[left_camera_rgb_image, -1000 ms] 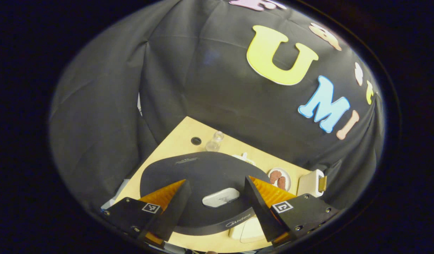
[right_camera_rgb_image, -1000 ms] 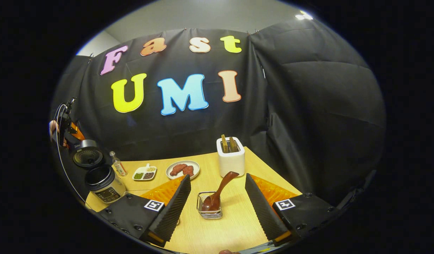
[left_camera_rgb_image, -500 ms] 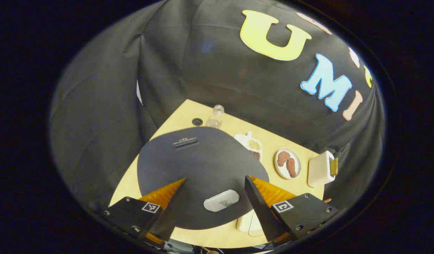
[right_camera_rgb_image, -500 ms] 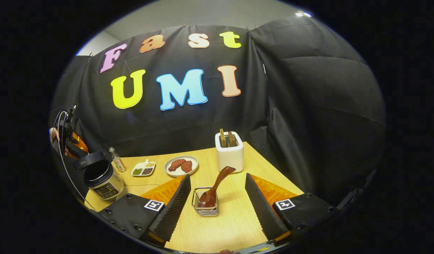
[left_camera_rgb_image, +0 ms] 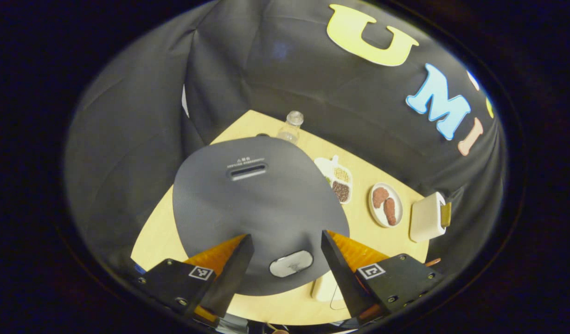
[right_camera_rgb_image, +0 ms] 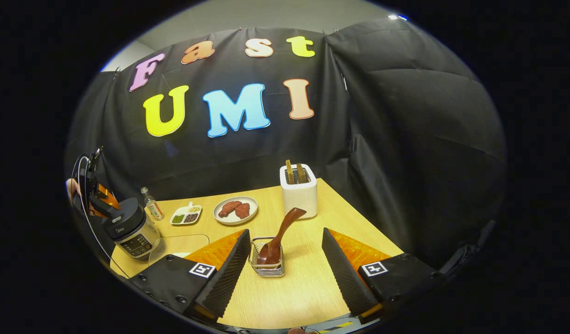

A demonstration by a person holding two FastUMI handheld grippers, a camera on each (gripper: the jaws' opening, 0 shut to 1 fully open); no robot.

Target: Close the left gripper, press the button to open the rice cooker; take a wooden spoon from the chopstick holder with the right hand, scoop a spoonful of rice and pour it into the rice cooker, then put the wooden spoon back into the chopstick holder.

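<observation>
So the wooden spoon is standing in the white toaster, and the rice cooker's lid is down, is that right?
Not quite. In the right gripper view the wooden spoon stands in the small wire holder in front of the white toaster, not in the toaster. The rest holds: the rice cooker has its lid down.

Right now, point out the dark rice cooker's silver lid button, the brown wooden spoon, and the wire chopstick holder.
silver lid button (left_camera_rgb_image: pixel 291 263), left gripper view, middle of the oval button face.
brown wooden spoon (right_camera_rgb_image: pixel 285 228), right gripper view, mid-handle.
wire chopstick holder (right_camera_rgb_image: pixel 266 269), right gripper view, front wire wall.
</observation>
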